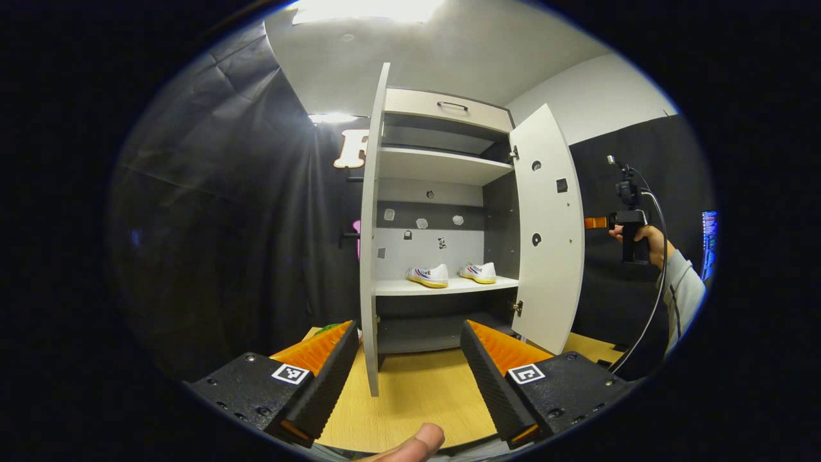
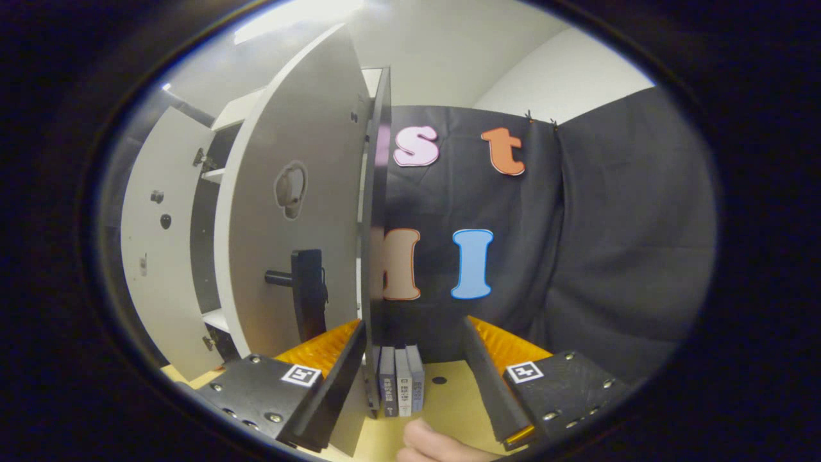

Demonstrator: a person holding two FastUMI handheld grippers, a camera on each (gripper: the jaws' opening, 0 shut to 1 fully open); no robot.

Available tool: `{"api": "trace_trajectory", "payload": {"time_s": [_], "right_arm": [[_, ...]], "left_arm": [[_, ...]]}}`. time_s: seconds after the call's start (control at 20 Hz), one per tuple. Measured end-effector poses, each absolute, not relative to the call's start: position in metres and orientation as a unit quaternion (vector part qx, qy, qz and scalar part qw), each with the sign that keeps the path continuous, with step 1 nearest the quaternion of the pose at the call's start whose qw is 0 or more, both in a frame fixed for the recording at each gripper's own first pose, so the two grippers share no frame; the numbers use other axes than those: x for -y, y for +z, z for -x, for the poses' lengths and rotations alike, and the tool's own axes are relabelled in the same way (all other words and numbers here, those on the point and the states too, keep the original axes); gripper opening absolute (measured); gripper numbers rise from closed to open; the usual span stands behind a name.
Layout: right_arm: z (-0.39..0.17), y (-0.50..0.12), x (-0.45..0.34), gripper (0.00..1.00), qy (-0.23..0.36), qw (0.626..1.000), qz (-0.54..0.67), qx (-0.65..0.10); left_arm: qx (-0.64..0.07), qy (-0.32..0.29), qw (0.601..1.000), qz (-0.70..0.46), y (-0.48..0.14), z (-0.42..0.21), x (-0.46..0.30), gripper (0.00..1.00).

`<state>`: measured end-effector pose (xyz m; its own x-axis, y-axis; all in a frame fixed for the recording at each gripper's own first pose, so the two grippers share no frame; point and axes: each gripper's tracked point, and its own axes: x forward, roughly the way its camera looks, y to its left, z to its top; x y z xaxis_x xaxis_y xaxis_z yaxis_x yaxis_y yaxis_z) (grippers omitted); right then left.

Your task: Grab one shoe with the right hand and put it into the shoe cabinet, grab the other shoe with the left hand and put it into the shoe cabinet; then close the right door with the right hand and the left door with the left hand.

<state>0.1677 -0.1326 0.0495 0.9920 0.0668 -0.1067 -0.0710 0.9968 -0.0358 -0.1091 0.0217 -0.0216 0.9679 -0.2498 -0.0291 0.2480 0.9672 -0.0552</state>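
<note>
Both tongs stood with their fingers spread apart and nothing between them. From my left gripper [image 1: 409, 366] I looked straight into the shoe cabinet [image 1: 442, 163], which stood on a wooden table [image 1: 417, 391]. Its left door [image 1: 371, 224] was swung out edge-on to me, the right door [image 1: 545, 231] opened wide. Two white shoes sat side by side on the lower shelf [image 1: 442, 287]: the left shoe [image 1: 428, 275] and the right shoe [image 1: 478, 272], apart from each other. Behind the right door's outer edge I saw a hand [image 1: 641, 240] holding the other gripper, whose fingers the door hid. My right gripper [image 2: 414, 369] sat just beside the right door [image 2: 288, 212], near its dark handle [image 2: 301, 289]; a few small upright books [image 2: 399, 380] stood at the cabinet's foot.
</note>
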Motion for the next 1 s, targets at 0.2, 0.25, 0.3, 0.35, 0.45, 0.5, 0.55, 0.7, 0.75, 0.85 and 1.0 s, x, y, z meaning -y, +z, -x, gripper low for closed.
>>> {"api": "trace_trajectory", "payload": {"time_s": [0.2, 0.25, 0.3, 0.35, 0.45, 0.5, 0.55, 0.7, 0.75, 0.85, 1.0], "right_arm": [[-0.165, 0.049, 0.11, 0.87, 0.052, 0.997, 0.011, -0.053], [-0.163, 0.049, 0.106, 0.87, 0.053, 0.997, 0.009, -0.051], [-0.163, 0.051, 0.101, 0.87, 0.054, 0.997, 0.009, -0.047], [-0.162, 0.052, 0.097, 0.87, 0.053, 0.998, 0.01, -0.045], [-0.16, 0.05, 0.086, 0.9, 0.052, 0.998, 0.01, -0.045], [-0.159, 0.051, 0.08, 0.9, 0.054, 0.997, 0.012, -0.045], [-0.159, 0.051, 0.074, 0.9, 0.056, 0.997, 0.012, -0.045], [-0.161, 0.053, 0.058, 0.87, 0.057, 0.998, 0.016, -0.032], [-0.161, 0.051, 0.052, 0.87, 0.055, 0.998, 0.015, -0.031], [-0.164, 0.046, 0.04, 0.9, 0.052, 0.998, 0.024, -0.033], [-0.166, 0.04, 0.013, 0.9, 0.065, 0.997, 0.032, -0.035]], "left_arm": [[-0.021, -0.118, 0.992, 0.031, -0.021, 0.109, -0.026, 0.96], [-0.02, -0.115, 0.993, 0.032, -0.021, 0.107, -0.027, 0.96], [-0.021, -0.115, 0.993, 0.033, -0.021, 0.106, -0.027, 0.97], [-0.023, -0.116, 0.992, 0.036, -0.022, 0.104, -0.025, 0.97], [-0.029, -0.117, 0.992, 0.038, -0.026, 0.103, -0.024, 0.96], [-0.033, -0.116, 0.992, 0.038, -0.029, 0.102, -0.025, 0.96], [-0.037, -0.115, 0.992, 0.039, -0.03, 0.101, -0.026, 0.96], [-0.041, -0.107, 0.992, 0.047, -0.033, 0.097, -0.031, 0.97], [-0.04, -0.104, 0.993, 0.047, -0.034, 0.096, -0.034, 0.97], [-0.038, -0.101, 0.993, 0.046, -0.034, 0.094, -0.037, 0.97], [-0.038, -0.092, 0.994, 0.039, -0.035, 0.095, -0.046, 0.97]]}}
